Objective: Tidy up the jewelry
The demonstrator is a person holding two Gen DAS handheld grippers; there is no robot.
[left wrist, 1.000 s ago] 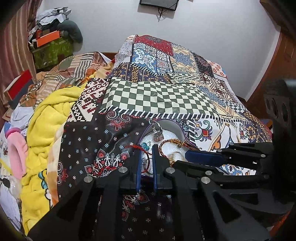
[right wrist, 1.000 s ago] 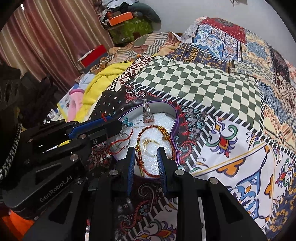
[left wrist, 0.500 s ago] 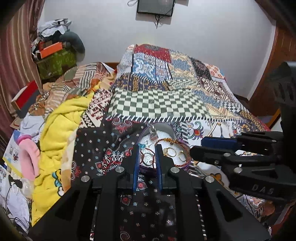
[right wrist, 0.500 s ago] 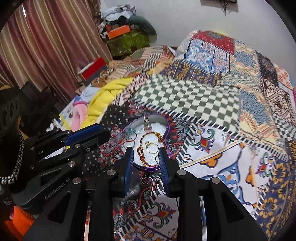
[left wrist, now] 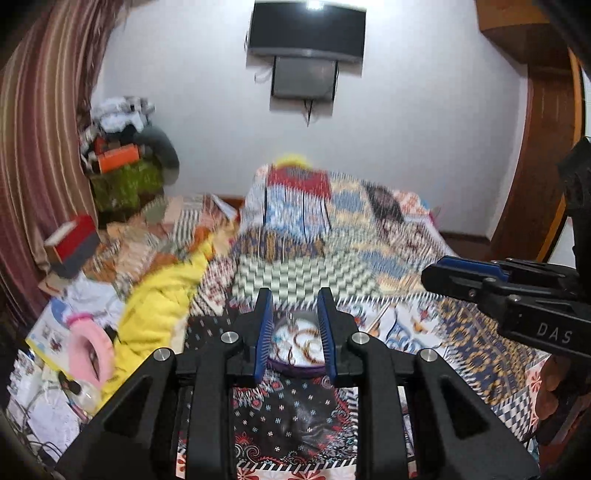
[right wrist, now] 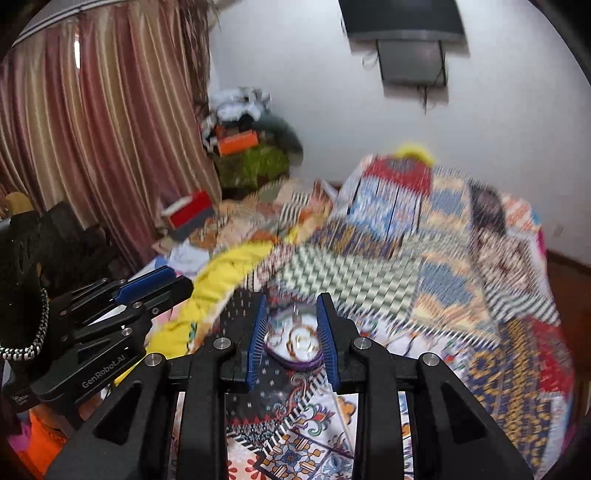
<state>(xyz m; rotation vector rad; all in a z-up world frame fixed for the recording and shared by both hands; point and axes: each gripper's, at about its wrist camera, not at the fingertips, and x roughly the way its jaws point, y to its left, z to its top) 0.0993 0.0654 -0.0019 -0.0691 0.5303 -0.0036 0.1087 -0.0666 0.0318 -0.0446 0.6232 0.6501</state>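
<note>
A small purple-rimmed tray (left wrist: 295, 369) with a white lining rests on the patterned bedspread and holds red and gold bangles (left wrist: 306, 345), rings and small pieces. In the left wrist view it shows through the gap of my left gripper (left wrist: 295, 332), which is open, empty and well back from it. My right gripper (right wrist: 291, 339) is also open and empty, and frames the same tray (right wrist: 299, 365) and bangles (right wrist: 301, 339) from a distance. Each gripper appears in the other's view: the right gripper (left wrist: 461, 277) at the right, the left gripper (right wrist: 159, 288) at the left. Both views are motion-blurred.
A patchwork bedspread (left wrist: 369, 229) covers the bed. A yellow blanket (left wrist: 162, 295), a pink item (left wrist: 88, 350) and papers lie at the left, with a red box (left wrist: 74, 240) and piled clutter (left wrist: 122, 173) by the curtain. A television (left wrist: 306, 29) hangs on the wall.
Both grippers have pulled back and risen away from the tray, which now looks much smaller. The left jaws stand a little wider apart than before.
</note>
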